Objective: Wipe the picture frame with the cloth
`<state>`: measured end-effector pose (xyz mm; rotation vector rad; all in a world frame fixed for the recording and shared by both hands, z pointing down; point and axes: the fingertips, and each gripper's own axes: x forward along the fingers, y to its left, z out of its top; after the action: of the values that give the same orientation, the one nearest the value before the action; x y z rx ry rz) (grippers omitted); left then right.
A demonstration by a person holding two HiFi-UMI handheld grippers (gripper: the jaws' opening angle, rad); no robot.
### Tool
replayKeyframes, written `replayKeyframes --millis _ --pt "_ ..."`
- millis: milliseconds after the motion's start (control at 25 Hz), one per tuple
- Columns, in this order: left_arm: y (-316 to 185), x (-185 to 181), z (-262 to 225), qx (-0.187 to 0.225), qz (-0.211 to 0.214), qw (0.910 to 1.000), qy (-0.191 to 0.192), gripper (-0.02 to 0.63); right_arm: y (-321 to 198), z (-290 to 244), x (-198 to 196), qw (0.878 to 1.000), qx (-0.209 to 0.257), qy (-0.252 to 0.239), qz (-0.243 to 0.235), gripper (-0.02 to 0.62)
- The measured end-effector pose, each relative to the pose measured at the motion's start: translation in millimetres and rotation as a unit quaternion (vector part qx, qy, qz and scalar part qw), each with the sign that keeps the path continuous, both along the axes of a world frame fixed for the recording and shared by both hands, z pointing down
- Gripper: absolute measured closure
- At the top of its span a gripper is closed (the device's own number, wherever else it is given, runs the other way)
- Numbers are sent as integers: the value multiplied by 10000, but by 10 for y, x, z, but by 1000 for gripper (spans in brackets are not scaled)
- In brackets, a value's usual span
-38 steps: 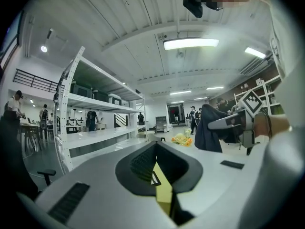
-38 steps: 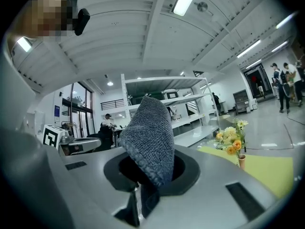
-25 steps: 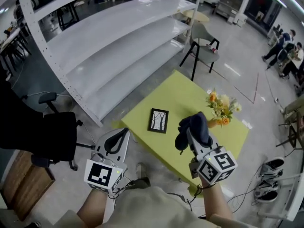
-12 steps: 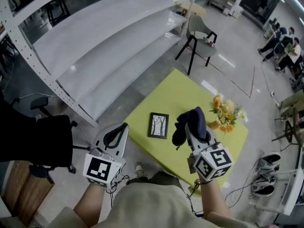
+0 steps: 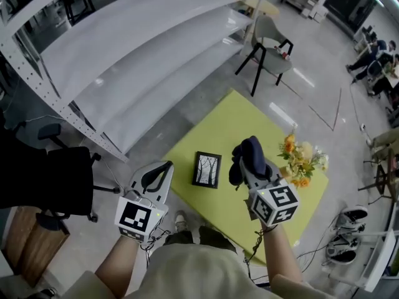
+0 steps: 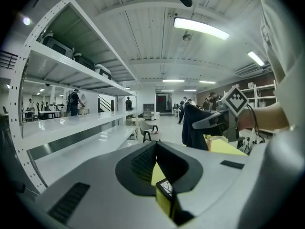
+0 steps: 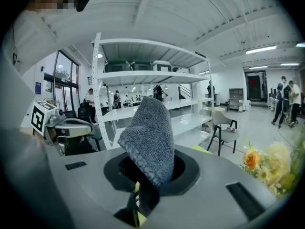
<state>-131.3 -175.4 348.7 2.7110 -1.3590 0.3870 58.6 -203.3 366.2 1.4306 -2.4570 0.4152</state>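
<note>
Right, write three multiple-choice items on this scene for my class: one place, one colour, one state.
1. Where is the picture frame? A on the shelf; B flat on the table; C on the chair.
2. What colour is the table? A white; B red; C yellow-green.
3. The right tongs are: A open, empty; B shut on the cloth; C shut on flowers.
Answers: B, the picture frame lies flat on the table; C, its top is yellow-green; B, the cloth is pinched between the tongs.
</note>
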Motion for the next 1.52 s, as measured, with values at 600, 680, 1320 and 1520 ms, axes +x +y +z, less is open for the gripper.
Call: replayKeyframes --millis 600,680,1320,1520 --pt "-460 527 1428 -884 421 9938 -518 598 -780 1433 -576 9776 -671 1286 -1525 528" --pt "-480 547 1644 -1201 423 9910 -413 598 -806 1670 -676 9716 -790 1449 -1695 528" --pt "-507 911 2931 -2496 803 9627 -669 598 -655 2892 -1094 9446 -1819 1325 -2389 528" --pt "-453 921 3114 -2689 797 9568 -771 599 -593 2919 -975 9400 -1940 1482 -2382 528"
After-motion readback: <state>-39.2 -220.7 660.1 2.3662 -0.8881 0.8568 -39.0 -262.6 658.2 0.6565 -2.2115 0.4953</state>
